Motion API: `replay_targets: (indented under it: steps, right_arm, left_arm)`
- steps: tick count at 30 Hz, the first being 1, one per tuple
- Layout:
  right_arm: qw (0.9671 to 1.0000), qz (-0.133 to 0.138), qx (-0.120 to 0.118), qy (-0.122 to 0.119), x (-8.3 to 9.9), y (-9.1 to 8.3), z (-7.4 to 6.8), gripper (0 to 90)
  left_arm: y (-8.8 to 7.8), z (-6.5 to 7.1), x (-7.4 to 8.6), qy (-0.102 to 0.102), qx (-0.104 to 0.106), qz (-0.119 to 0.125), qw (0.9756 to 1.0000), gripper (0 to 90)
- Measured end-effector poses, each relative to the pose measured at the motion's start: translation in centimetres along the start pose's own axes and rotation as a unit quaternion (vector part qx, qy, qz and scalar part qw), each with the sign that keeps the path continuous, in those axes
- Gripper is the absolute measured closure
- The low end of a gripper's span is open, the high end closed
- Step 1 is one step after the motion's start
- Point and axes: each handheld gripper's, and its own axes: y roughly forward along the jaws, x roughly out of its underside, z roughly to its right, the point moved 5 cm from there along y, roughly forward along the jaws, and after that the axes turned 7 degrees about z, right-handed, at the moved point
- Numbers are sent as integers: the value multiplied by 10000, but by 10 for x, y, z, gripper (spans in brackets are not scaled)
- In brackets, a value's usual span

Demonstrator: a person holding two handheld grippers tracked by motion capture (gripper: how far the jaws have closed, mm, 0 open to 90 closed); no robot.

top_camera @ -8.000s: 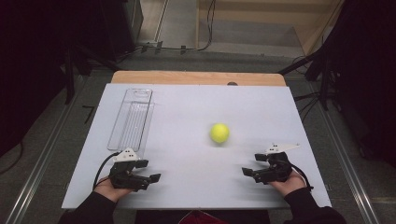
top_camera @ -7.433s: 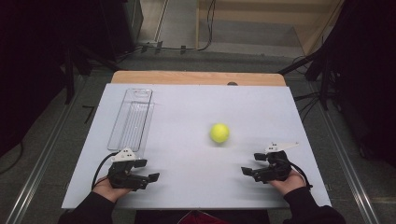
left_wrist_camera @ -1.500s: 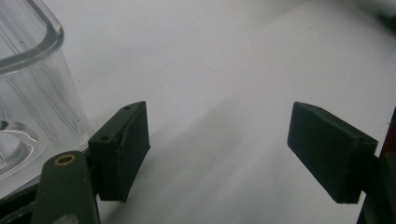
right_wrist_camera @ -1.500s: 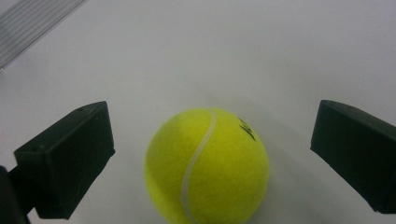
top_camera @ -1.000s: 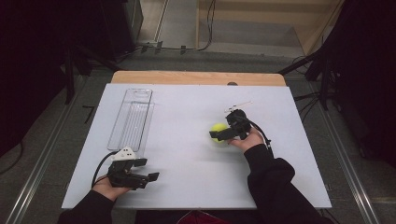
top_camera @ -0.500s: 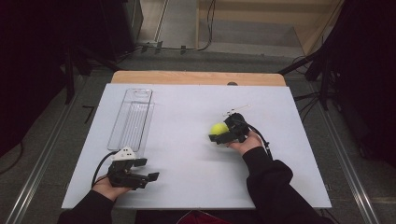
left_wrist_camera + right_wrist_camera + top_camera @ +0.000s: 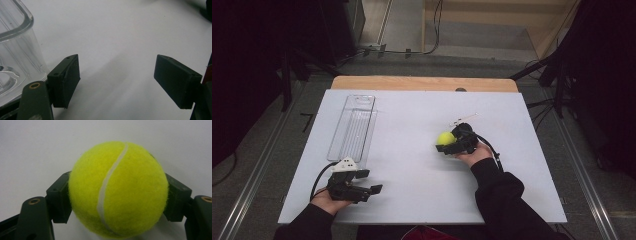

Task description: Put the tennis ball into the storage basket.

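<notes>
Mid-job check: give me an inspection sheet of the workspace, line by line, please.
Surface: white board on a wooden table, bare around the items.
Job's things: tennis ball right of centre; clear tray at left, empty.
Clutter: nothing seen.
Grippers: right gripper shut on tennis ball; left gripper open, beside the tray's near end.
Cables: black cable loops from the left gripper.
Surroundings: dark stands and floor cables beyond the table.
</notes>
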Motion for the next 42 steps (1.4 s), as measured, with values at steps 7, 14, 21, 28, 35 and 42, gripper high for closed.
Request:
replay_targets:
  steps: [7,14,21,28,35,42]
  right_arm:
    - [10000,9,-12,5,0,0,0,232]
    - [10000,-11,26,-19,-1,-2,-1,232]
    - [9999,105,-19,-65,-4,-8,-3,232]
    - [9996,246,-110,-63,-9,-16,-9,232]
    - [9988,427,-216,-67,-17,-33,-17,232]
    - [9979,546,-305,-150,-23,-45,-25,233]
  left_arm:
    - [0,0,0,6,5,-4,10000,216]
    - [0,0,0,13,4,-10,10000,216]
    - [0,0,0,15,-4,-24,10000,216]
    - [0,0,0,22,-15,-35,10000,216]
    - [0,0,0,20,-7,-29,10000,216]
    - [0,0,0,24,-3,-28,10000,216]
